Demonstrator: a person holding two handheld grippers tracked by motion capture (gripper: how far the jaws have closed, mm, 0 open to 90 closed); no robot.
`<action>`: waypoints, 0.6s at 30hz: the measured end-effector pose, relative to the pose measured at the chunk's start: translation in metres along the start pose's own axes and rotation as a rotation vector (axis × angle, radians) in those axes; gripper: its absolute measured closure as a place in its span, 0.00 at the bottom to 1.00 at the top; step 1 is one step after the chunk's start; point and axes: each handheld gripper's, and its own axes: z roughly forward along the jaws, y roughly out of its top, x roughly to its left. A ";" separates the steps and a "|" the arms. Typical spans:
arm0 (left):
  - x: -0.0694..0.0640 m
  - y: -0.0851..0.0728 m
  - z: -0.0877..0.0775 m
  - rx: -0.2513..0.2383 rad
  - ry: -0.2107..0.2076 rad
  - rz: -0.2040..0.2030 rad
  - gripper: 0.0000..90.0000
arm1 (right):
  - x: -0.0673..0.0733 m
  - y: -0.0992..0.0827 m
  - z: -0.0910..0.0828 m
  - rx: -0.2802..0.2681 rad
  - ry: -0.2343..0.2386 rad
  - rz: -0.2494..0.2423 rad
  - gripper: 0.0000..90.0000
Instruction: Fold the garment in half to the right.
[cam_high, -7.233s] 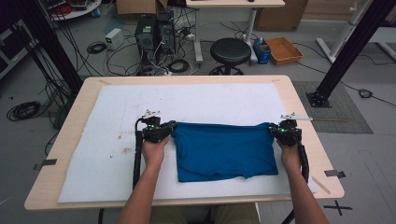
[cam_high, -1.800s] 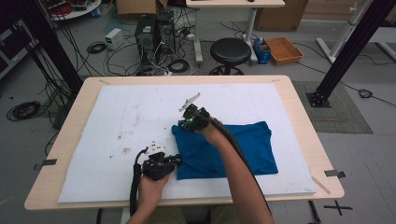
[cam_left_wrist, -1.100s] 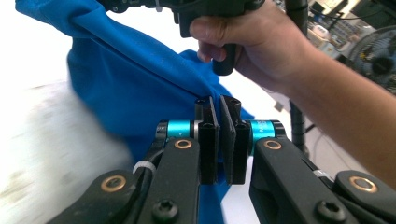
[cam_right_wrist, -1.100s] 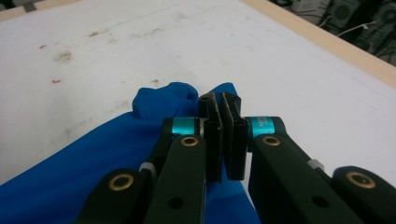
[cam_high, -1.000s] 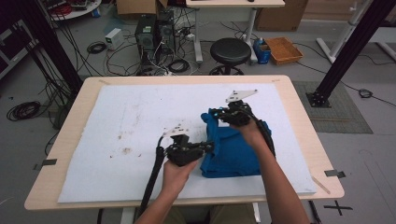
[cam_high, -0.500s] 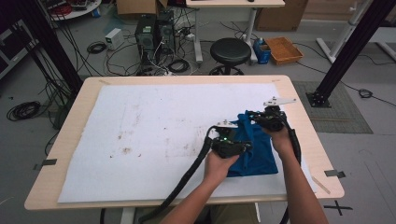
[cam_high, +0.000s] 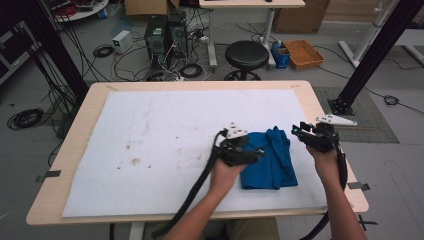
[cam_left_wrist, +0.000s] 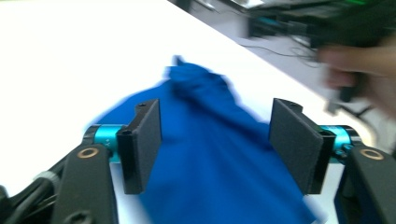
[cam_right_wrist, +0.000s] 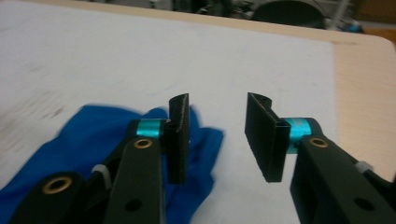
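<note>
Blue cloth lies bunched on the bench, both hand-held grippers released beside it.

Nearest me, the person's forearms reach in over the bench's front edge. The left hand-held gripper hangs at the left edge of the blue cloth, jaws spread wide with the fabric lying between and beneath them, nothing pinched. The cloth sits folded and rumpled on the white mat, toward the mat's right front part. Just right of the cloth, the right hand-held gripper is held apart from it over the mat's edge, its jaws parted with only mat showing between them. Beyond the cloth the mat runs on, faintly stained, and past the bench's far edge stands a black stool among floor cables.
</note>
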 end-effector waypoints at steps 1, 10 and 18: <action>0.009 -0.003 -0.011 -0.012 0.017 0.012 0.38 | 0.007 -0.004 -0.007 0.002 0.023 -0.037 0.69; 0.080 -0.050 -0.110 -0.080 0.173 0.054 0.33 | 0.089 -0.062 -0.021 0.192 0.181 -0.274 0.76; 0.108 -0.066 -0.150 -0.149 0.236 -0.029 0.32 | 0.097 -0.067 -0.017 0.318 0.011 -0.417 1.00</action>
